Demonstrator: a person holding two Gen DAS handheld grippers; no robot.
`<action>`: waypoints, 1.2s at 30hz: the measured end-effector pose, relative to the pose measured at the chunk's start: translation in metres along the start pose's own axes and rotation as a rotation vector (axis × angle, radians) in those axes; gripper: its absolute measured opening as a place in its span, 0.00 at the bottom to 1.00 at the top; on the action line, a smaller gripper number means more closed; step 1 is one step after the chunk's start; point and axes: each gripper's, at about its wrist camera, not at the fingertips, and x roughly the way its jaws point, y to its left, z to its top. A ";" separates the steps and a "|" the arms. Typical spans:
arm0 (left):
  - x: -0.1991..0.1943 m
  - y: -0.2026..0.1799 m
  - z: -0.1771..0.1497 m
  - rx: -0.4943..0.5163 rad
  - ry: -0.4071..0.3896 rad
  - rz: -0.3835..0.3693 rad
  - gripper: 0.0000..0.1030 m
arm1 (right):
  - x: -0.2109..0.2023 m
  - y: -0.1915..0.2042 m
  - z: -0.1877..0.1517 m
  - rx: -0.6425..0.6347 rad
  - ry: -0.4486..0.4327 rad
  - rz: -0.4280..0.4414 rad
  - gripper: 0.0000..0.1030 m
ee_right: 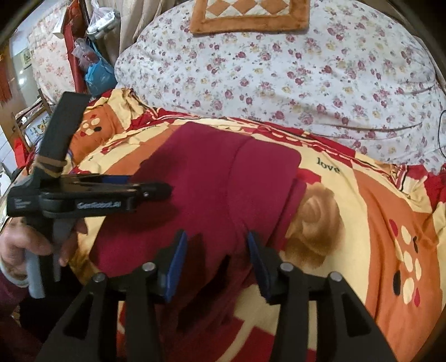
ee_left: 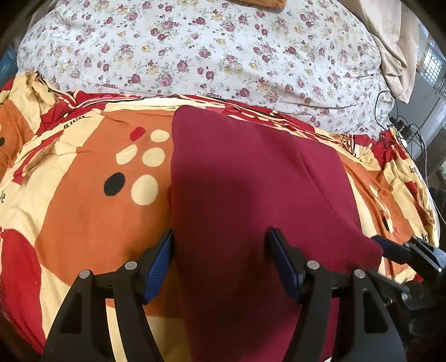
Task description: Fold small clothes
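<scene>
Maroon garment (ee_left: 251,178) lies flat mid-frame on the bed (ee_left: 69,211): soft, light, floppy, so I'd pinch the near hem corners. Left claw (ee_left: 220,259) apart, straddling cloth; right claw (ee_right: 216,260) apart, nothing clamped.

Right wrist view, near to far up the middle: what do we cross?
right gripper → dark red garment → red, orange and cream patterned bedspread → white floral quilt → orange-bordered diamond-pattern cushion
</scene>
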 end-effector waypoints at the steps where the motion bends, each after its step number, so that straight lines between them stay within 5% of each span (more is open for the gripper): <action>1: -0.001 0.000 -0.001 0.000 -0.001 0.000 0.57 | -0.002 0.002 -0.001 -0.007 0.003 -0.005 0.49; 11: -0.007 0.002 -0.006 0.008 -0.018 0.002 0.57 | 0.000 -0.001 -0.024 -0.004 0.062 -0.009 0.49; 14: -0.007 -0.001 -0.010 0.023 -0.022 0.001 0.57 | 0.009 0.001 -0.033 -0.055 0.095 -0.060 0.23; 18: -0.009 -0.003 -0.012 0.049 -0.032 0.013 0.57 | 0.002 -0.004 -0.033 -0.016 0.069 -0.019 0.22; 23: -0.011 -0.003 -0.012 0.057 -0.044 0.025 0.57 | -0.023 -0.015 -0.018 0.063 -0.031 -0.034 0.50; 27: -0.011 -0.006 -0.012 0.071 -0.056 0.046 0.57 | -0.026 -0.023 -0.005 0.133 -0.066 -0.068 0.59; 36: -0.015 -0.006 -0.011 0.087 -0.084 0.075 0.57 | 0.010 -0.024 0.007 0.222 -0.028 -0.078 0.64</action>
